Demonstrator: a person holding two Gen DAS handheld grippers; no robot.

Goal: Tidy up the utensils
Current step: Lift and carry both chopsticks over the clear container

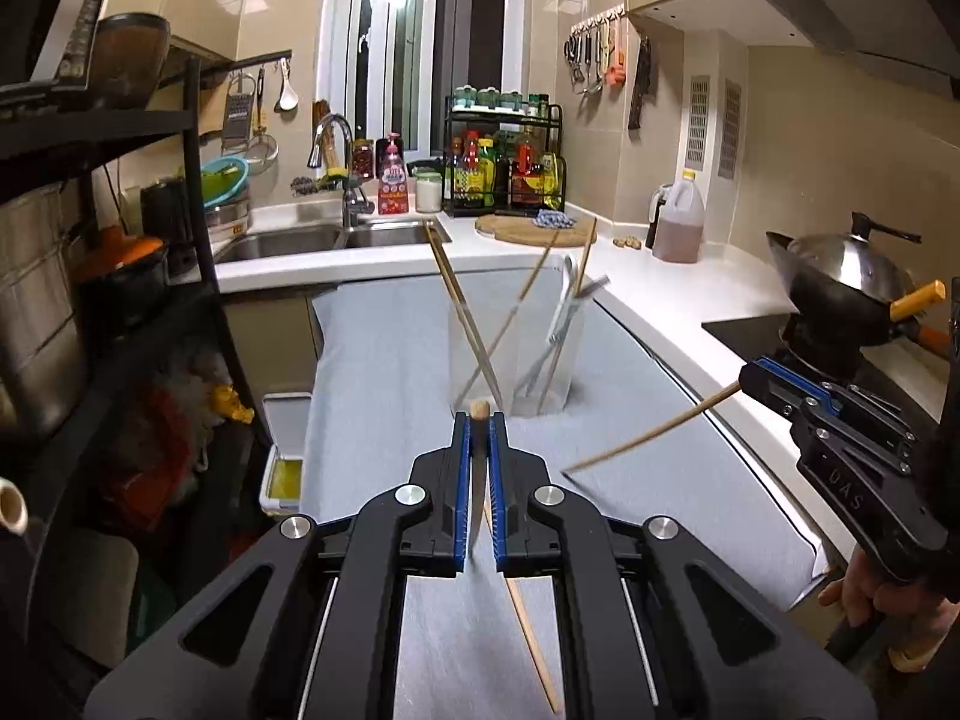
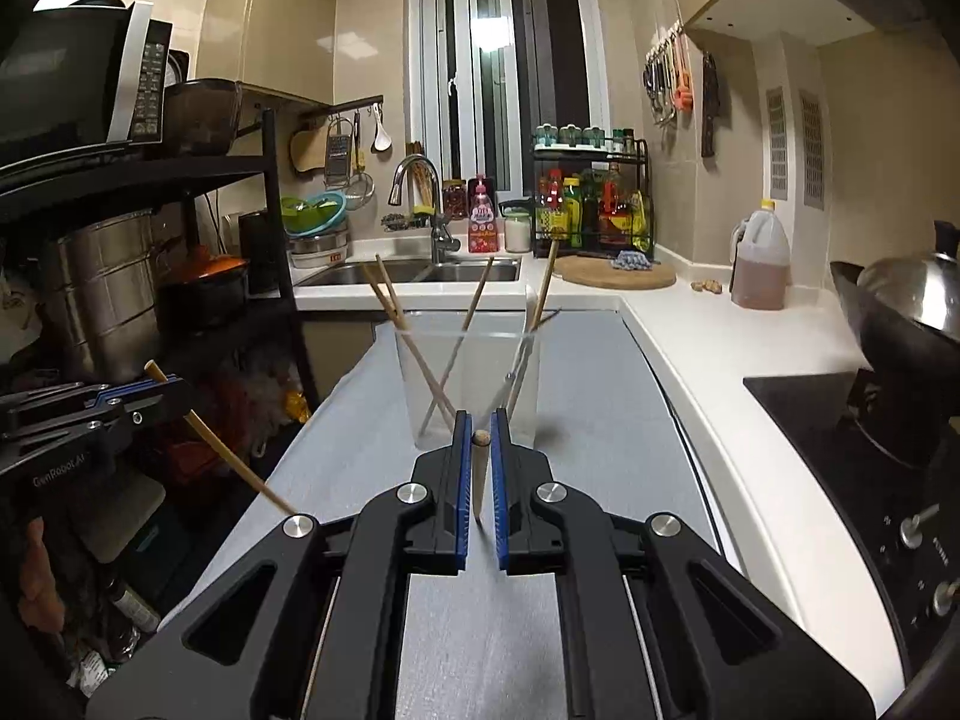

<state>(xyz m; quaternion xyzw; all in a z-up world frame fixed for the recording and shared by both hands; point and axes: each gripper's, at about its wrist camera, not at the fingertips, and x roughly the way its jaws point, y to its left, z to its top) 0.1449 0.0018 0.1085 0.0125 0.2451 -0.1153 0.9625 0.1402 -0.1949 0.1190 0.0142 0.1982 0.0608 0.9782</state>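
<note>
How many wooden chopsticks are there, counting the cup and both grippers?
Light wooden chopsticks standing in the clear plastic cup: 4
Wooden chopstick held in the left gripper: 1
Wooden chopstick held in the right gripper: 1
Total: 6

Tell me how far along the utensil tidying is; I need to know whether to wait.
Done: several chopsticks and a metal utensil already stand in the clear cup. In hand: the left tongs grip one chopstick and the right tongs grip another, both above the grey cloth. Left: dropping these two into the cup. No other loose utensils show on the cloth.
</note>
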